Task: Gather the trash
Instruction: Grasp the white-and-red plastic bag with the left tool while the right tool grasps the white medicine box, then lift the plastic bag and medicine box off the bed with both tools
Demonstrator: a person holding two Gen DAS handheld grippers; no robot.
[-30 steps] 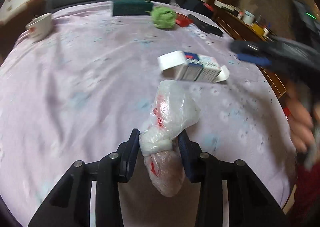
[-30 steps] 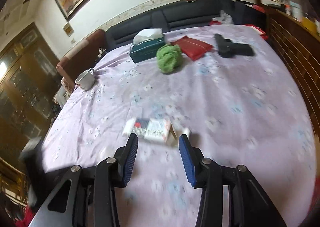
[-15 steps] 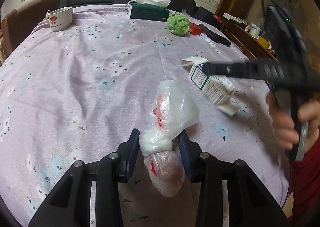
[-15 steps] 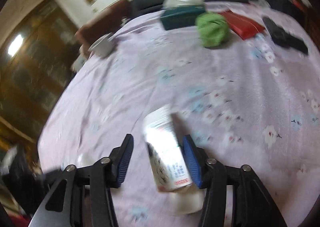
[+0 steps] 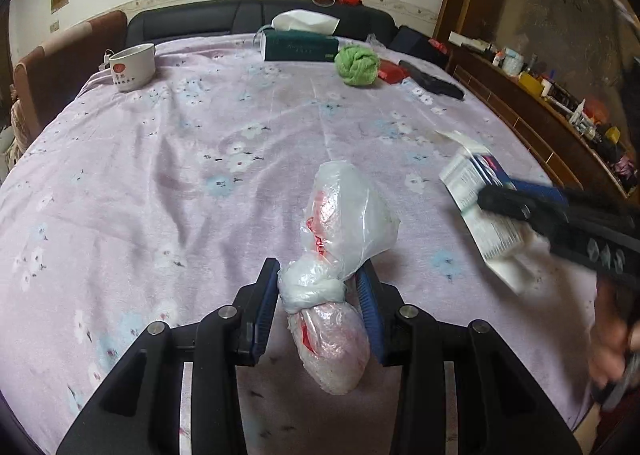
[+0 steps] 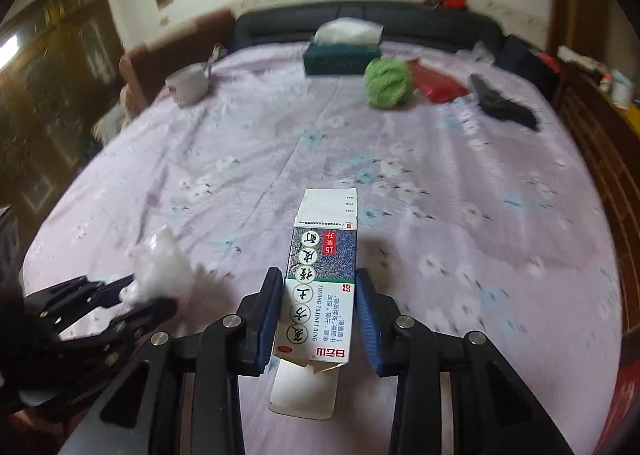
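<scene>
Left gripper [image 5: 318, 291]: clamped on the knot of a knotted translucent plastic bag with red print [image 5: 340, 239]; the bag's loose end fans out ahead of the blue pads, its filled end hangs back between the black arms, over the lilac flowered tablecloth [image 5: 180, 183].

Right gripper [image 6: 318, 295]: jaws have just been closing, with an open-ended white and blue printed cardboard carton [image 6: 320, 287] lengthwise between them. Pads sit against the carton's two long sides; the carton's underside appears to be on the cloth, both end flaps open.

Landmark: the carton. In the left wrist view it lies to the right of the bag, near the table's right edge. Well beyond it, at the far side of the table: dark green tissue box [image 6: 340, 57], green ball of yarn [image 6: 388, 83] just right of that, then a red flat packet [image 6: 438, 85] and a black object [image 6: 502, 103]. White mug [image 6: 188, 85] stands far left.
</scene>
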